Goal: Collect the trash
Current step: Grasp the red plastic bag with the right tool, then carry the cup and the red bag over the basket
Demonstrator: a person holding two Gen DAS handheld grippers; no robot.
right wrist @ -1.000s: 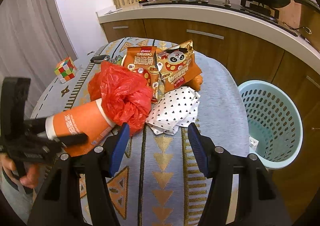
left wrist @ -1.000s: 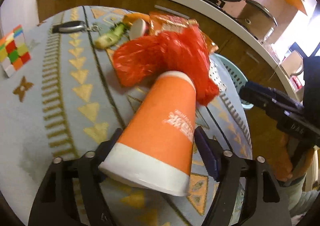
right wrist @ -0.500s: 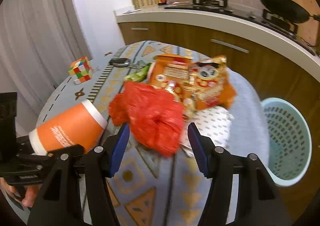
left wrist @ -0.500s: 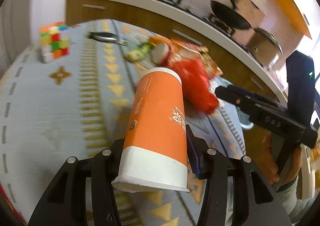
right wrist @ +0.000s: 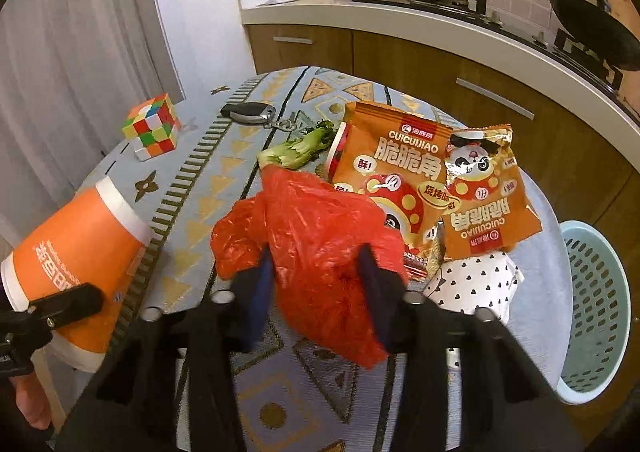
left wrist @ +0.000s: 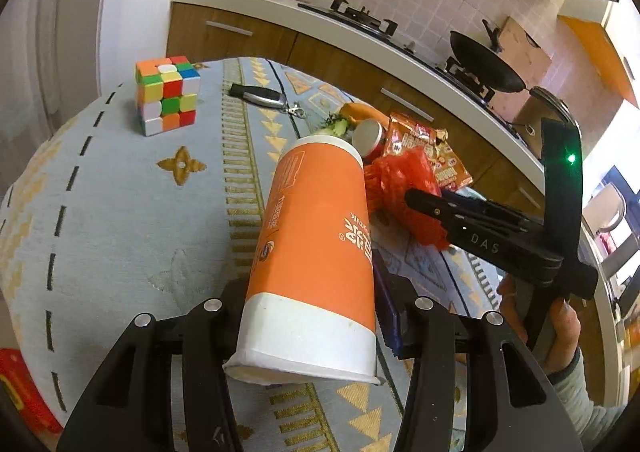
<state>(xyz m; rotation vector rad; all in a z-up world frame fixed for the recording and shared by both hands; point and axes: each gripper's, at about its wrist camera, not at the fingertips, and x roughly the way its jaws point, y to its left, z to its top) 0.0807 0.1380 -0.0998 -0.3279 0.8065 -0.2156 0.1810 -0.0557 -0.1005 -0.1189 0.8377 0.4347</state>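
We are partway through: the basket beside the tabletop looks empty in the part we can see, so nothing seems binned yet. Still lying on the tabletop are two snack packets, a spotted wrapper, a leafy scrap and a small red tub. The cube and key fob are likely not trash.

Our left gripper has its fingers about half spread and clamped on the cup near its base, holding it off the tabletop with the rim pointing away.

Our right gripper is closing, its fingers sunk into the red bag, which bulges between them just in front of the packets. Both pieces must yet reach the basket.
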